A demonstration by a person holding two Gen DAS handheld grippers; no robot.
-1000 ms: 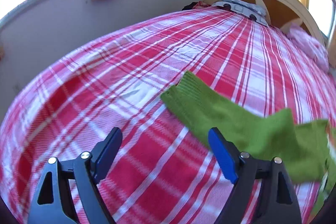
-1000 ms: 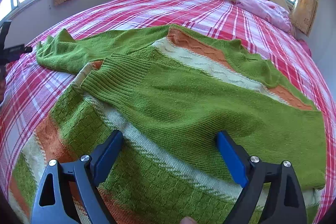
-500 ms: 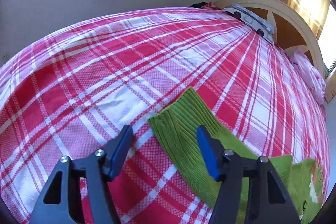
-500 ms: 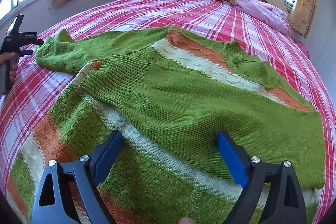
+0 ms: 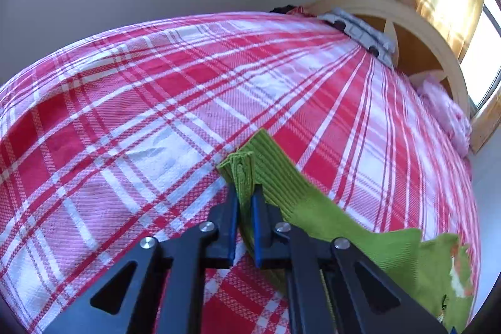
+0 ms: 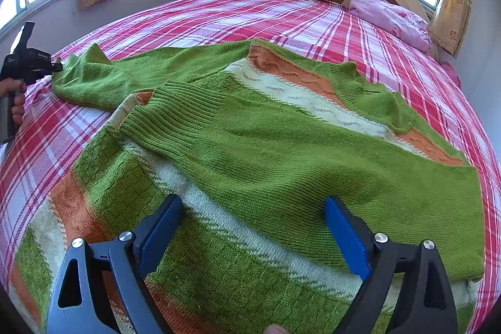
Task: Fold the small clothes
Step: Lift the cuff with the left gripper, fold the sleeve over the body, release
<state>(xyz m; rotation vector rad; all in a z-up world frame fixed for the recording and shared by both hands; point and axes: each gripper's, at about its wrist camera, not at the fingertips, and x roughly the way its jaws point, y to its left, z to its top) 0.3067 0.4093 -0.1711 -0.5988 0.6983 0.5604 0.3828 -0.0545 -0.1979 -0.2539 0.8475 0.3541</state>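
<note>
Left wrist view: the left hand-held gripper [image 5: 245,202] has just closed its jaws on the ribbed cuff [image 5: 250,165] of the green sweater [image 6: 281,152], which lies spread on the plaid bed [image 6: 313,17]. The right hand-held gripper [image 6: 253,227] hangs wide above the sweater's body, gripping nothing.

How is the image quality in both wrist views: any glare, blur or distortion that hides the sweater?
Left wrist view: strong fisheye bend, dark corners; the window at right is blown out, the sweater cuff stays sharp. Right wrist view: same bend, both windows overexposed, the sweater evenly lit and in focus; only the frame's edges smear.
</note>
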